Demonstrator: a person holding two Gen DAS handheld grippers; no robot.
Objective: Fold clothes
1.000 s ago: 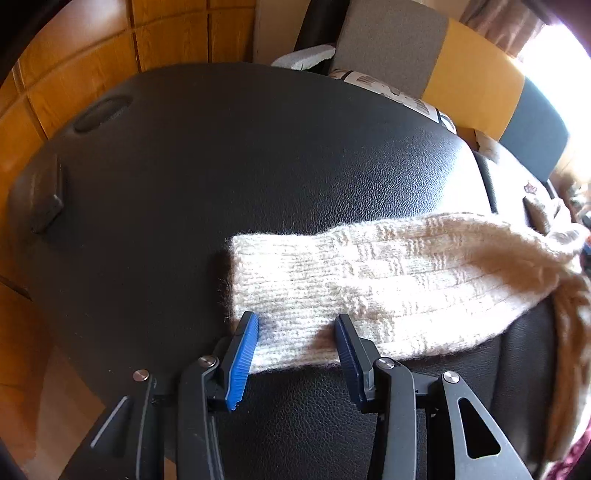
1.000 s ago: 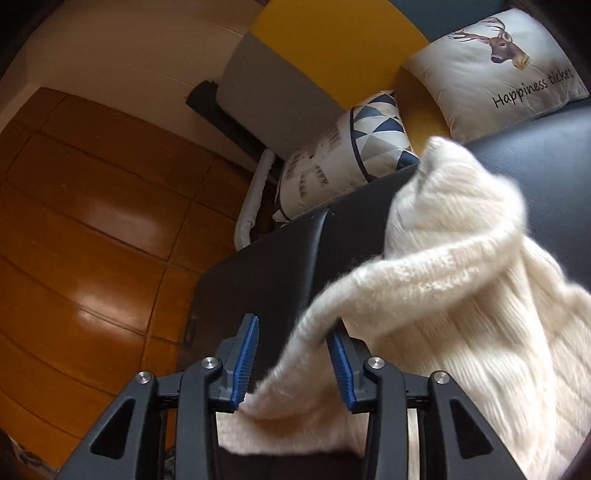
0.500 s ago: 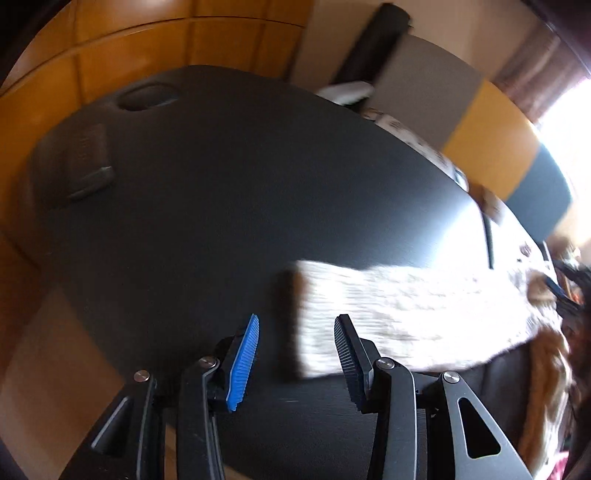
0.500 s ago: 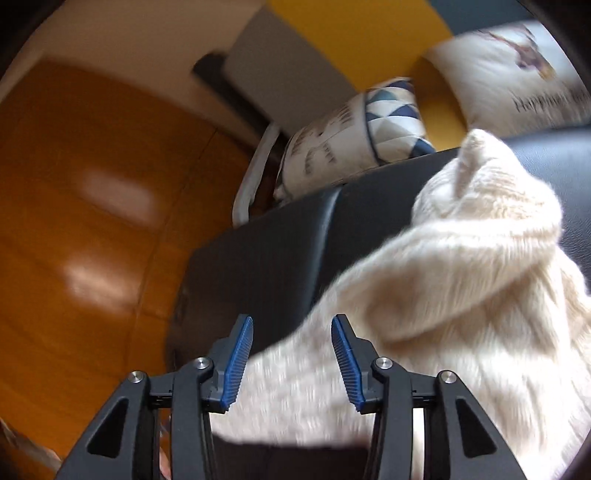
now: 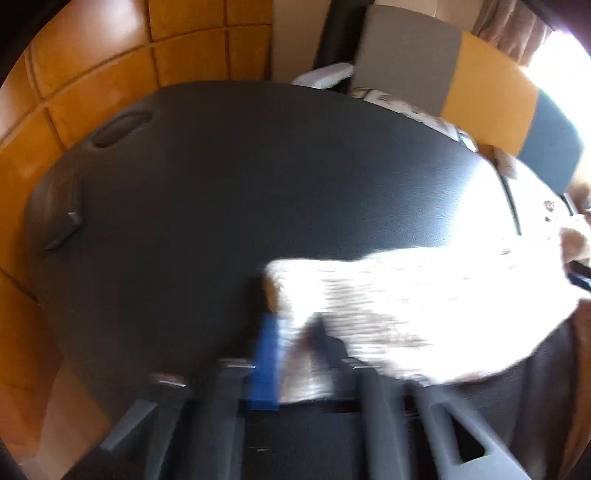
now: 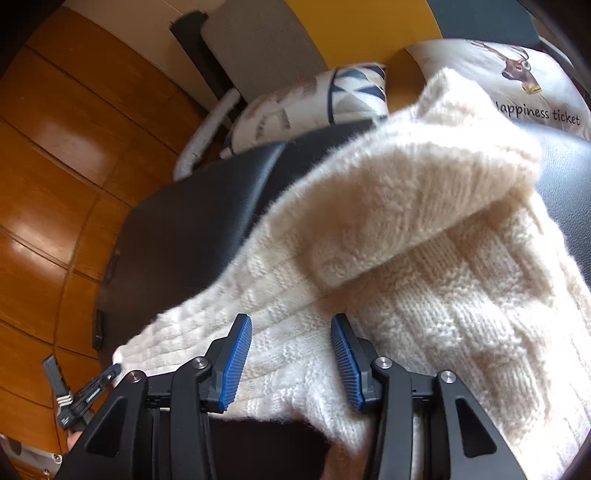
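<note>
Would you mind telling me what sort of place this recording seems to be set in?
Most likely a home living room: printed throw cushions rest against a colour-block sofa back, the floor is polished wood, and a cream knitted sweater lies on a black leather surface.

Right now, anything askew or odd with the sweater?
Yes: the cream knit sweater lies bunched on the black leather surface, one thick fold flopped over its body. Left wrist view is motion-blurred.
</note>
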